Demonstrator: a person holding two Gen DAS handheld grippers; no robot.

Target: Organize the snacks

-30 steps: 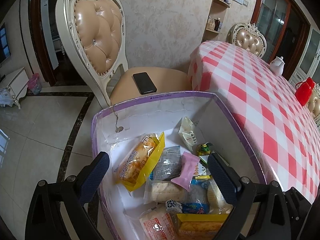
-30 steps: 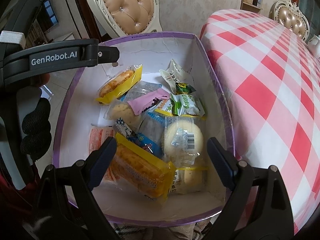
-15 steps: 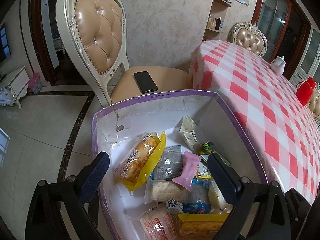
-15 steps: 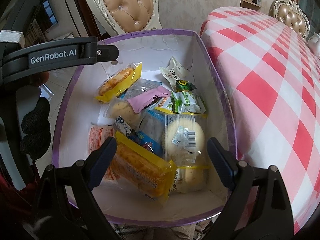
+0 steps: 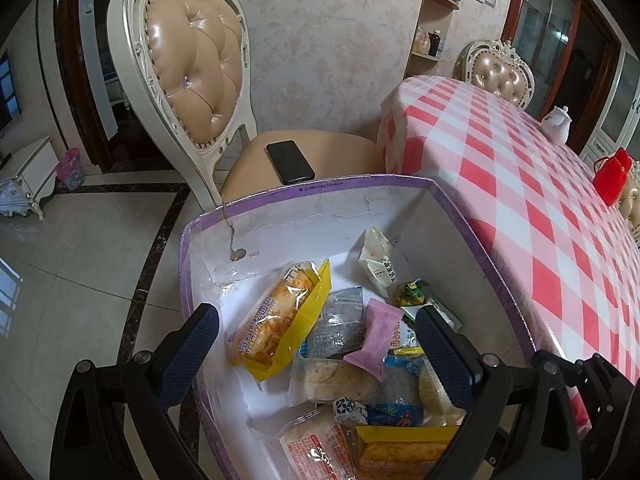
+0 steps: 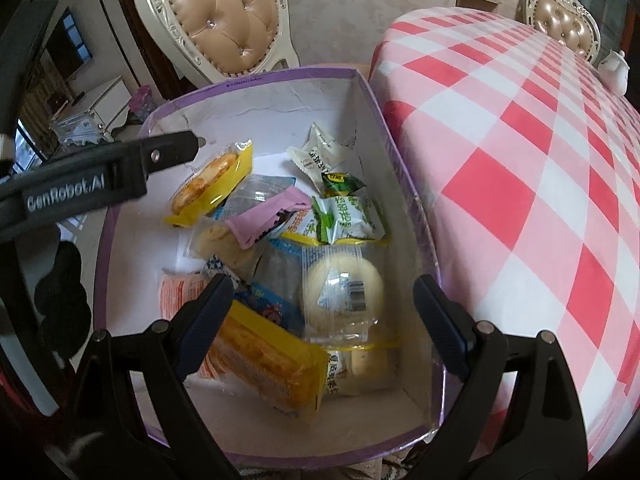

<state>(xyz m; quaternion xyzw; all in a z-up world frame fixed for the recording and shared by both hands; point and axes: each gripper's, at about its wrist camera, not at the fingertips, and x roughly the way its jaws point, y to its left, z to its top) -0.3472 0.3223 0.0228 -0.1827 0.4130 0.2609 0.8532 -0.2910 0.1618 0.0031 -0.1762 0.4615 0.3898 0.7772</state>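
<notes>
A purple-rimmed white box (image 5: 304, 192) (image 6: 256, 78) beside the table holds several wrapped snacks. Among them are a yellow-edged bread packet (image 5: 280, 316) (image 6: 212, 182), a pink wrapper (image 5: 376, 338) (image 6: 272, 216), a white sachet (image 5: 378, 264) (image 6: 320, 156), a green-and-white packet (image 6: 344, 220), a clear-wrapped round cake (image 6: 344, 284) and a second yellow bread packet (image 6: 264, 360). My left gripper (image 5: 318, 348) hangs open above the box's near-left part, nothing between its fingers. My right gripper (image 6: 324, 316) is open above the near end, over the round cake, apart from it. The left gripper's arm (image 6: 100, 184) crosses the right wrist view.
A round table with a red-and-white checked cloth (image 5: 540, 208) (image 6: 520, 140) stands right of the box, with a white teapot (image 5: 558, 118) and a red object (image 5: 612, 174) on it. A cream padded chair (image 5: 192, 72) with a black phone (image 5: 290, 162) on its seat stands behind the box. Tiled floor lies to the left.
In the right wrist view the box and snacks have slid slightly down and right as the gripper rolled a little. The left gripper's view is nearly the same. Both grippers stay open.
</notes>
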